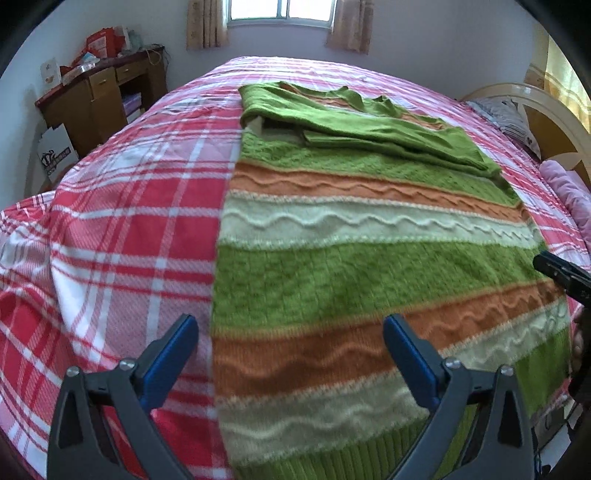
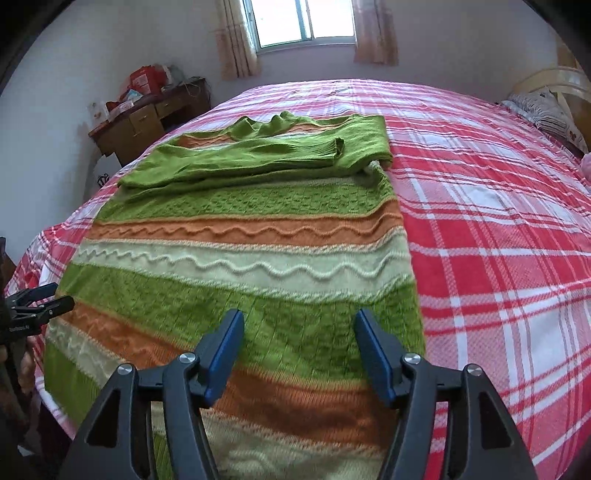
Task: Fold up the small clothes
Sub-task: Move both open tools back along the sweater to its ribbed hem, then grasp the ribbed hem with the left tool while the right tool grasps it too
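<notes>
While both grippers hover low over the near end of the bed [image 1: 122,229], a striped knitted sweater [image 1: 369,266] lies flat on the red, pink and white plaid bedspread, its ribbed green hem toward the cameras and its neck toward the window [image 1: 282,11]. Bands of green, orange and pale cream run across it, several with raised wavy lines. Both green sleeves [image 2: 236,158] are folded across the upper chest, one lying over the other, the ribbed cuff showing near the sweater's right edge in the right wrist view.

The left gripper [image 1: 290,332] is spread wide and holds nothing; its left blue finger sits over the bare bedspread just beside the sweater's left edge, the right one over an orange band. The right gripper [image 2: 299,328] is also spread apart and empty, both blue fingers above the green and orange bands in the lower right part of the garment. Whether either touches the fabric cannot be told. Each gripper shows at the edge of the other's view, black and partly cut off.

Against the far wall stands a wooden desk [image 2: 147,118] with drawers, piled with red packages and papers. Beige curtains [image 2: 236,40] hang on either side of the window. A patterned pillow [image 2: 546,110] rests by the curved headboard at the right.
</notes>
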